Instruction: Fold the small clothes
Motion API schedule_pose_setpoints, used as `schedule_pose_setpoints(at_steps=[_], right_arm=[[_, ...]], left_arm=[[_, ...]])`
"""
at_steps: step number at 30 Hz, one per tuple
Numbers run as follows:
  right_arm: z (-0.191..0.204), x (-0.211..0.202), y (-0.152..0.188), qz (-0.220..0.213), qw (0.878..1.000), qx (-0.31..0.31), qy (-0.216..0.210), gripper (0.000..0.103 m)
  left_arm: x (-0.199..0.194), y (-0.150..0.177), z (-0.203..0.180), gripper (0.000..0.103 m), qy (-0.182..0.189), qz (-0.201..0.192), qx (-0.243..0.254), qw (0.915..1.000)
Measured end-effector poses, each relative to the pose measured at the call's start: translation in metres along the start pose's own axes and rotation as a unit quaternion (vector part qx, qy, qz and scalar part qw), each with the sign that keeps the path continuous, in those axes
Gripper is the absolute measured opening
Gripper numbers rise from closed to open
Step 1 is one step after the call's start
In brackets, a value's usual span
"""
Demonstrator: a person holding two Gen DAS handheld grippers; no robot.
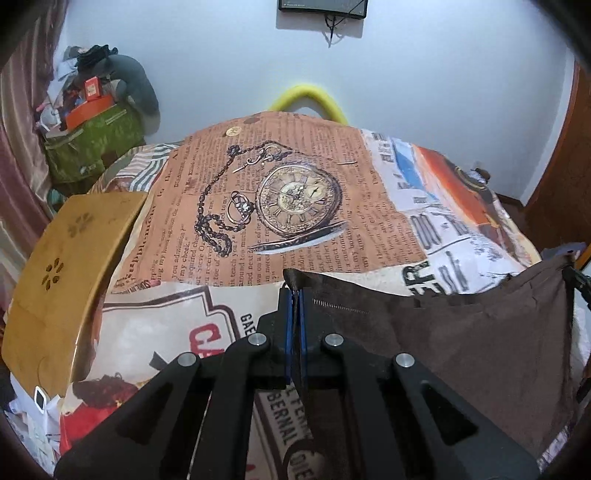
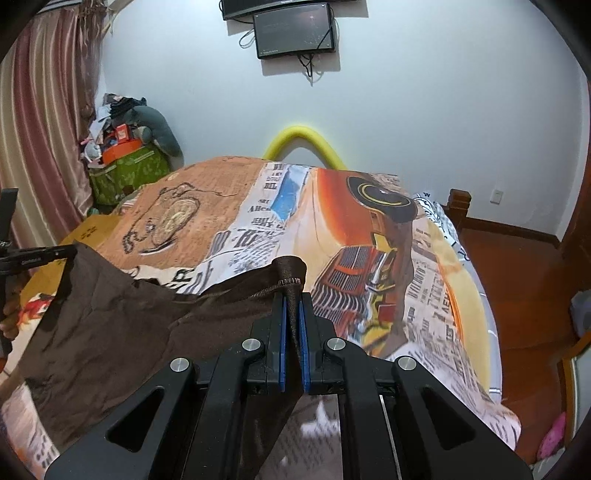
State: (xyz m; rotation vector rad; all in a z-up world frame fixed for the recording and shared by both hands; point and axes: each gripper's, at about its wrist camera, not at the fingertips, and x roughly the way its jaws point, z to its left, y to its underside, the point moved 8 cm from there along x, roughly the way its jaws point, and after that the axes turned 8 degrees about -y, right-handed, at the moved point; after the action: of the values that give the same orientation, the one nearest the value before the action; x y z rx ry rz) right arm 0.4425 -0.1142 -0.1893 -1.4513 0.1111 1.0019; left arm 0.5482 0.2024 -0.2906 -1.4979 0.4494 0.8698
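Observation:
A small dark brown garment hangs stretched between my two grippers above the printed bedspread. My left gripper is shut on one hemmed corner, which pokes up between its blue pads. In the right wrist view the right gripper is shut on the opposite corner of the brown garment, whose stitched hem curls over the pad tips. The cloth sags in the middle and drapes down toward me. The left gripper shows as a black bar at the left edge, with a hand partly seen below it.
A yellowish wooden board lies at the bed's left side. A green bag piled with clutter stands by the curtain at the back left. A yellow foam arch sits behind the bed, a screen hangs on the wall, and wooden floor lies to the right.

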Motion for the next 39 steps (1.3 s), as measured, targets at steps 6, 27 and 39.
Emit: schedule_pose_setpoints(at_steps=[6,27,39], right_arm=[[-0.009,0.024,0.014,0.043,0.999,0.006,0.018,0.006],[0.036,-0.071,0.051,0.06,0.998,-0.03,-0.004,0.049],[0.053,-0.085,0.116,0.128,0.992,-0.003,-0.012,0.051]], left_arm=[[0.041,0.022,-0.001,0.003,-0.03,0.06,0.013,0.9977],[-0.07,0.087,0.022,0.062,-0.047,0.068,0.07,0.9941],[-0.096,0.145,0.015,0.072,-0.019,0.117,0.052,0.9917]])
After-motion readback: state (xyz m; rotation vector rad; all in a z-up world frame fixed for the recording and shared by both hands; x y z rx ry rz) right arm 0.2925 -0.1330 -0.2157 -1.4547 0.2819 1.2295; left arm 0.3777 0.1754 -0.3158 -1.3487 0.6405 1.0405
